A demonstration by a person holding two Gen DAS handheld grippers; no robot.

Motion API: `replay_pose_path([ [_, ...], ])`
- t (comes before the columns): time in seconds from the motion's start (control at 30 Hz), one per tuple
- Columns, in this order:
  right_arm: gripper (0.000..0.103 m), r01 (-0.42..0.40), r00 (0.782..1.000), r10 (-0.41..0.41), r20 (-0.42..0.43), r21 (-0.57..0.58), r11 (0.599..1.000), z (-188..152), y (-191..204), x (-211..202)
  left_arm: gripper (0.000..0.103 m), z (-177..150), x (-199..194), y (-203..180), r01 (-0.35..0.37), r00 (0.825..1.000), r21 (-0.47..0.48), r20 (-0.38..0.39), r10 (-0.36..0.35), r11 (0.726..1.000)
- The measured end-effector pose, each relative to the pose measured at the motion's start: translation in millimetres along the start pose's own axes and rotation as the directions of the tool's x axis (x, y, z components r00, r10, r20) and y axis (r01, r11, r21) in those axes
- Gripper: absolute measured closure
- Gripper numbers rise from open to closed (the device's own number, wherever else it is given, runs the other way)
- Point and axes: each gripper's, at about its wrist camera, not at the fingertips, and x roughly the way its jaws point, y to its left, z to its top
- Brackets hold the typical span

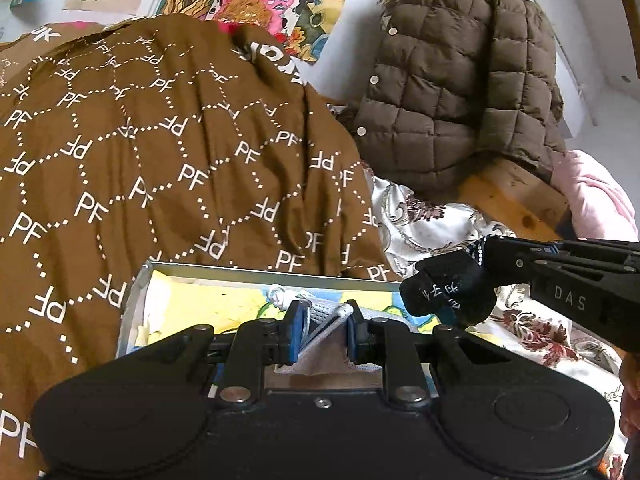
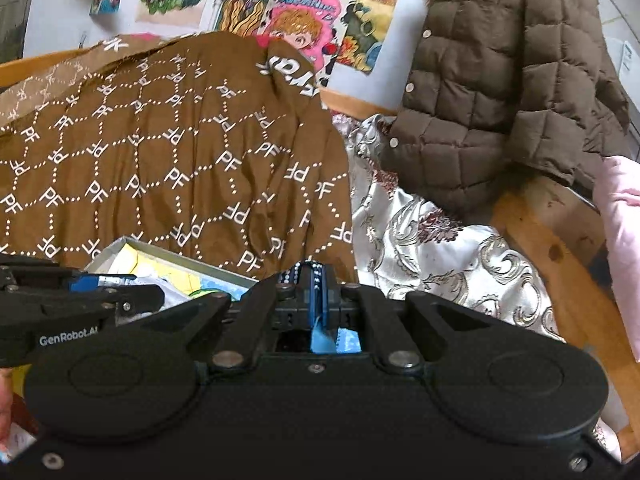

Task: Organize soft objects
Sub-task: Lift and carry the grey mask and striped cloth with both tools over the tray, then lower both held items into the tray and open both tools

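Observation:
At the bottom of the left wrist view, my left gripper [image 1: 325, 320] is shut on a folded grey-white sock [image 1: 320, 334], held over an open shallow box [image 1: 240, 271] with a yellow and blue lining. From the right comes my right gripper [image 1: 486, 246], shut on a black sock [image 1: 444, 290] with white lettering and a dotted cuff, which hangs bunched at the box's right end. In the right wrist view, the right gripper [image 2: 318, 284] clamps the dotted cuff [image 2: 306, 270] between its blue pads. The left gripper [image 2: 92, 296] shows at the left, over the box [image 2: 120, 246].
A brown cloth printed with white "PF" letters [image 1: 160, 152] lies behind the box. A brown quilted jacket [image 1: 460, 80] hangs over a wooden frame [image 1: 512, 200]. A floral satin cloth [image 1: 432, 220] and a pink cloth [image 1: 600, 196] lie to the right. Posters cover the wall.

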Motion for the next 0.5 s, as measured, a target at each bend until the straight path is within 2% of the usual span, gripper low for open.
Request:
replay_pose_path([
  [0.27,0.103,-0.015,0.999,0.014,-0.029,-0.026,1.000,3.8,27.5,18.6,0.080,-1.0,5.5,5.7,-0.029,0.999,0.002,-0.013,0.029,1.000],
  [0.5,0.103,-0.025,0.996,0.024,-0.082,-0.010,1.000,-14.0,32.8,32.6,0.080,-1.3,13.4,4.5,-0.056,0.998,0.017,-0.033,0.057,0.998],
])
